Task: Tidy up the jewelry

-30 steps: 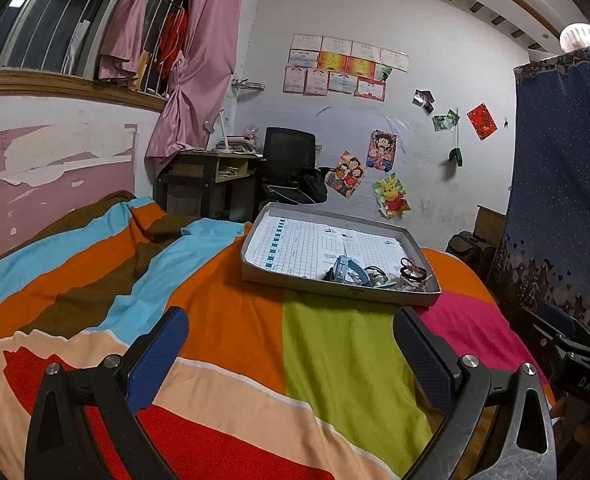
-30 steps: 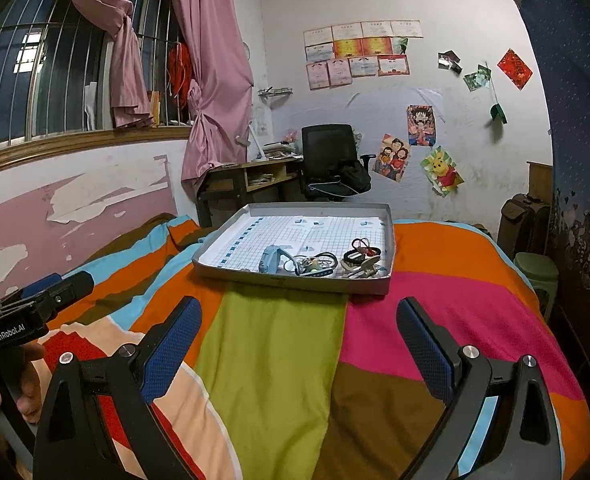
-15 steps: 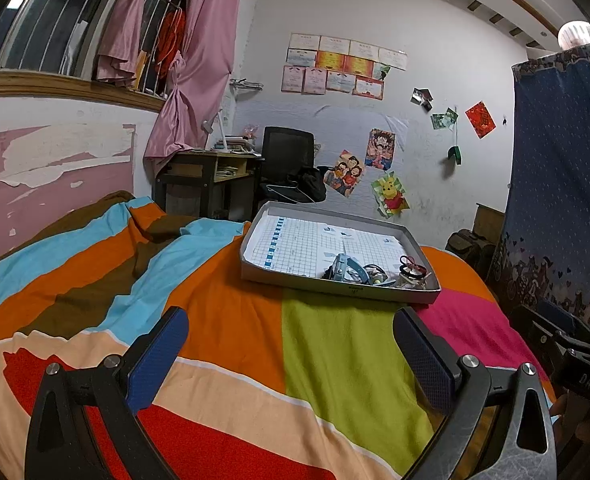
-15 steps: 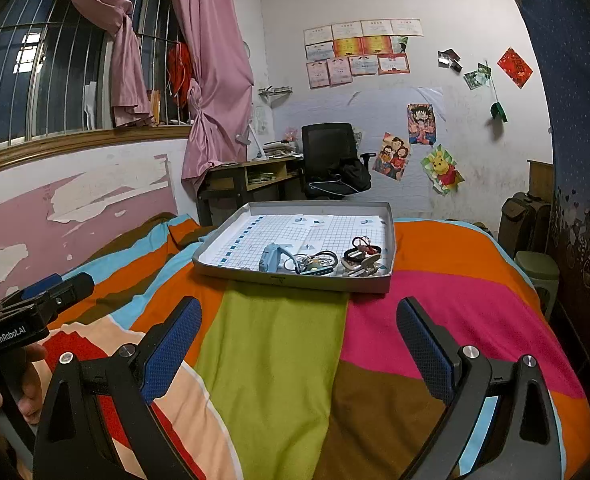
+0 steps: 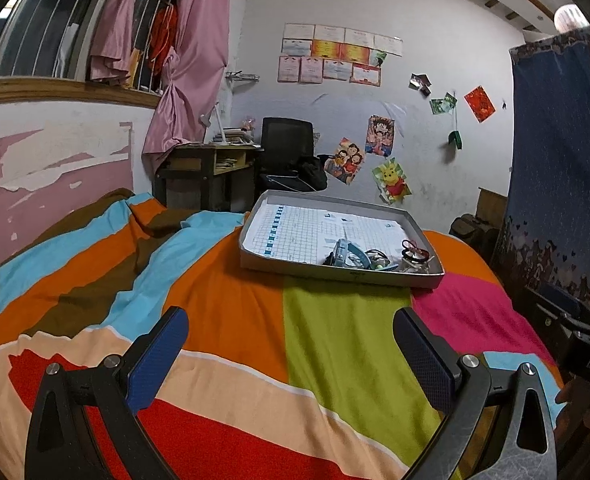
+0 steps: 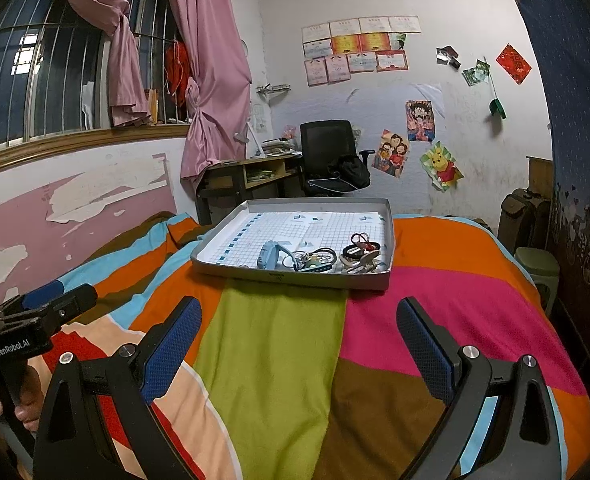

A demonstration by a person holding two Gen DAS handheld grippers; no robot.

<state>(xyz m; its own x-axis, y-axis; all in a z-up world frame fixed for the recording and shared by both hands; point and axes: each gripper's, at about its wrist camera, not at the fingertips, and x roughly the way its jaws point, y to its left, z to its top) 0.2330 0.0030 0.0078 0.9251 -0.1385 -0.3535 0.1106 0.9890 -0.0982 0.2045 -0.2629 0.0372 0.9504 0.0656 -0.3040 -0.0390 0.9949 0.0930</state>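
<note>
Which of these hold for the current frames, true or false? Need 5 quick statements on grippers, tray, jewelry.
1. Both grippers are open and hold nothing. True: the left gripper and the right gripper have their fingers wide apart over the bedspread.
2. The tray sits on the bed. True.
3. The jewelry is spread evenly across the tray. False: it is bunched along the near edge, towards the right.
4. The blue watch lies on the bedspread outside the tray. False: it is inside the tray.
5. The right gripper touches the tray. False: it is well short of it.
</note>
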